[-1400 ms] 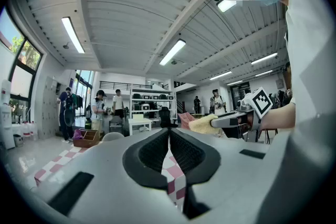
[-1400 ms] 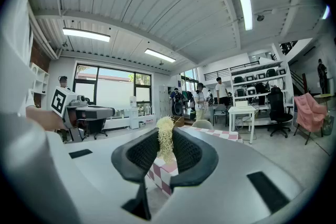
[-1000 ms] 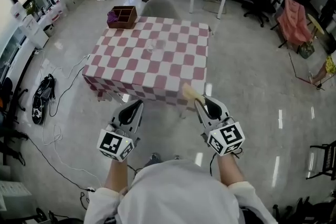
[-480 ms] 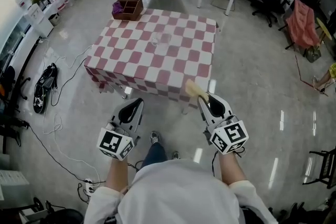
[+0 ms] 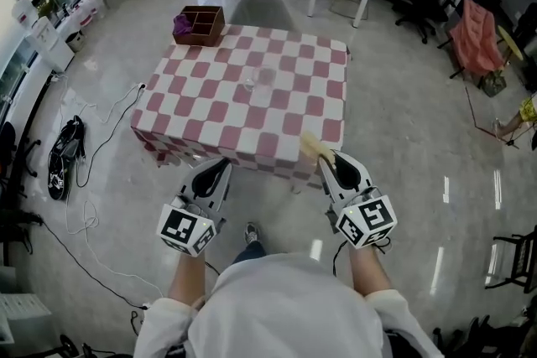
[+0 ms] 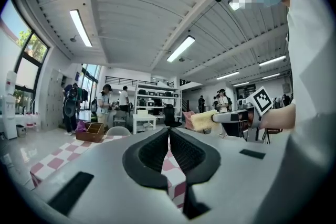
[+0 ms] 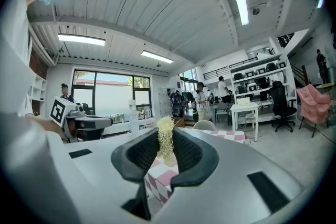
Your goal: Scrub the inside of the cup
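In the head view, the clear cup stands upright near the middle of the checked table, well apart from both grippers. A wooden box sits at the table's far left corner. The left gripper and the right gripper are held side by side off the table's near edge, above the floor, both pointing toward the table. The forearms reach forward from the body with the marker cubes nearest the person. A yellow sponge sticks out of the right gripper's tip, toward the table's near right corner.

In the left gripper view, the left gripper has its jaws pressed together with nothing between them. The checked cloth lies beyond the jaws, and the cup cannot be made out. The right gripper shows level at the right, with the sponge in its tip.

In the right gripper view, the right gripper is clamped on the sponge, which rises upright between the pads. The left gripper shows level at the left.
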Demonstrator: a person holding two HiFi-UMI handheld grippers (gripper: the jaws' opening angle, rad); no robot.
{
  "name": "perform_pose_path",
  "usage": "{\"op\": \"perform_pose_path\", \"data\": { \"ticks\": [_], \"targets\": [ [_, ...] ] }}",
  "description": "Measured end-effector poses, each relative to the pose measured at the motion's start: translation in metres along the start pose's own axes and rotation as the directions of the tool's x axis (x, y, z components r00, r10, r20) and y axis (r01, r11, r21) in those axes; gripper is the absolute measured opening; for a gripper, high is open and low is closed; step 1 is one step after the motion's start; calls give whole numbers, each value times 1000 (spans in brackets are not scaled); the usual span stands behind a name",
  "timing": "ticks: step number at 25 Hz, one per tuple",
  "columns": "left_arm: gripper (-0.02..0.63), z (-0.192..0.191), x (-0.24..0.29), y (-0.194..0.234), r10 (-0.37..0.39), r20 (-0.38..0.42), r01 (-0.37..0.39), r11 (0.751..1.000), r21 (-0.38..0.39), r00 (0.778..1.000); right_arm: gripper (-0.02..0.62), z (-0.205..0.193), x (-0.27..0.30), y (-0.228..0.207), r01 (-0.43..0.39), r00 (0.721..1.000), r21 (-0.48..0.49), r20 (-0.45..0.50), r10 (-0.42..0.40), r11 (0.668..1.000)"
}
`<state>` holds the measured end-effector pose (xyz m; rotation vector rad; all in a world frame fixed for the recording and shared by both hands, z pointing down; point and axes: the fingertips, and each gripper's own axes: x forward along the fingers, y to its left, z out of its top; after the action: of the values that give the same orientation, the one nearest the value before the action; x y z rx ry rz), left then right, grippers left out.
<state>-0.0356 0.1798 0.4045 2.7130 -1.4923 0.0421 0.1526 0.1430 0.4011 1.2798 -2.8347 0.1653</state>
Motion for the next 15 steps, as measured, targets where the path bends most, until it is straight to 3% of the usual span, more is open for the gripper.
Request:
{"op": "perform_pose_path", "data": {
  "ticks": [8, 15],
  "targets": [
    [40, 2, 24, 64, -54, 0, 54, 999, -7, 999, 89, 3, 57, 2, 57, 998, 6, 1, -57, 998],
    [40, -1, 34, 92, -98, -3, 98, 995, 4, 995, 89, 4, 83, 6, 94, 995, 11, 14, -94, 995]
  ]
}}
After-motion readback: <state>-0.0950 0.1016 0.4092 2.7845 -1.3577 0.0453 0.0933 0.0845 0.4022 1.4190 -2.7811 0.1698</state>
